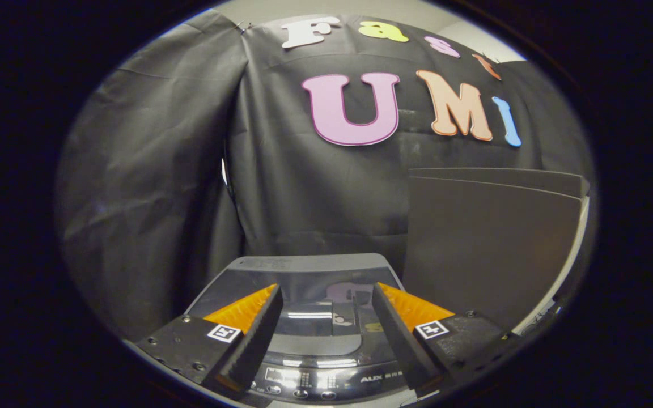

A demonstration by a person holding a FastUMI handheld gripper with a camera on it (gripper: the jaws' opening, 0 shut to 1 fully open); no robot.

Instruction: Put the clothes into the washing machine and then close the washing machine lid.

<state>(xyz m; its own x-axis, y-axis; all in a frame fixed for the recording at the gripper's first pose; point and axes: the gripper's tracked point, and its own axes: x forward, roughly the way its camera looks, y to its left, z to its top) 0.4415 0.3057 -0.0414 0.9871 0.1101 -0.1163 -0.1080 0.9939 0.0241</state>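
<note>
Gripper (326, 323) fingers spread wide, holding nothing. Between and just beneath them, at 6 o'clock, the washer (318, 362) with its lid (315, 294) apparently down, glossy and reflective. No clothes seen; whether any are inside cannot be told. At 3 o'clock, a dark panel (491, 243), identity unclear. Beyond, the cloth wall (162, 198).

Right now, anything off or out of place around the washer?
Nothing stands out. The washing machine sits square with its glossy lid down flat; the gripper hangs open and empty above it. A dark panel stands upright beside it.
</note>
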